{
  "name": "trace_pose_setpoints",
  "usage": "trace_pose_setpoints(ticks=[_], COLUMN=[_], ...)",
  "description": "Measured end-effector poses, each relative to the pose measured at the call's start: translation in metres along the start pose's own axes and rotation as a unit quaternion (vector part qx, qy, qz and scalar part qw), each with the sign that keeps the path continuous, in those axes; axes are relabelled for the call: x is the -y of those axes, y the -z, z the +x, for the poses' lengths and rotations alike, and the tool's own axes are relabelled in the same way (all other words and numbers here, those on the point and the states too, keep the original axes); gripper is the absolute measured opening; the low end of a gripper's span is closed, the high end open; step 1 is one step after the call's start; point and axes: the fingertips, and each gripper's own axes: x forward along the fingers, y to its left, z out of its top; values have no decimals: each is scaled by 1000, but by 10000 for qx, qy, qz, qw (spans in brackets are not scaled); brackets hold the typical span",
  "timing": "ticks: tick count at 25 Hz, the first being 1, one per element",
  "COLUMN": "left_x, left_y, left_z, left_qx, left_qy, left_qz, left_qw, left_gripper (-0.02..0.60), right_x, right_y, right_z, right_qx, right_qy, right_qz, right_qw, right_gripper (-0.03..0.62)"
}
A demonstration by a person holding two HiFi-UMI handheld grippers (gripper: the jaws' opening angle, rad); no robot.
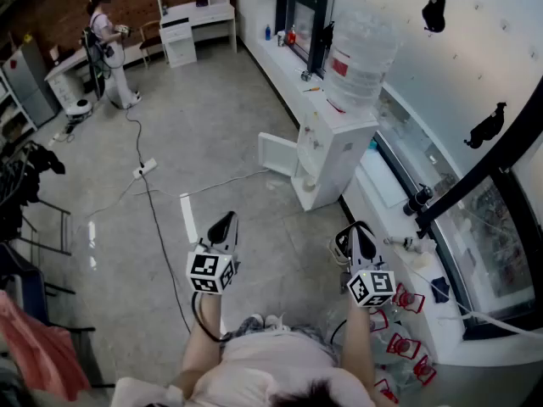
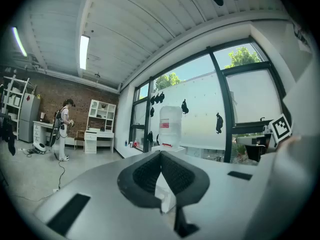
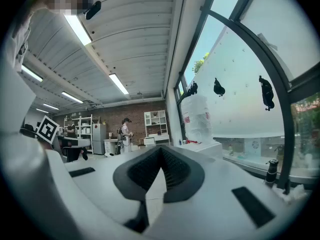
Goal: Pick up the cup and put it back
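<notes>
A white water dispenser [image 1: 335, 155] with a big clear bottle [image 1: 361, 62] stands by the window wall, ahead of both grippers. Its lower door [image 1: 277, 154] hangs open. I cannot make out a cup at it from here. My left gripper [image 1: 225, 225] is held level over the floor, shut, with nothing between its jaws. My right gripper [image 1: 357, 232] is level beside it, nearer the window ledge, also shut and empty. The bottle [image 2: 170, 126] shows beyond the left gripper [image 2: 161, 154] in the left gripper view, and the bottle [image 3: 198, 119] stands right of the right gripper [image 3: 161, 149] in the right gripper view.
A low window ledge [image 1: 386, 185] runs along the right, with small red-and-white items [image 1: 405, 339] near my right side. A cable and power strip [image 1: 144, 168] lie on the floor. A person [image 1: 109, 49] stands far back left by desks. Dark clothing [image 1: 25, 172] hangs at the left.
</notes>
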Motion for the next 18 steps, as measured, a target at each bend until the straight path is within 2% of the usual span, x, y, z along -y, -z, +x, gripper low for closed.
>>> trace_pose_setpoints(ticks=[18], left_x=[4], left_y=[3], left_z=[3], left_qx=[-40], left_qy=[68], left_qz=[-22], left_qw=[10000], left_gripper=[26], right_x=[-3], right_y=[0], right_z=[0], right_qx=[0], right_qy=[-12], right_qz=[68], right_qw=[10000], right_gripper=[12])
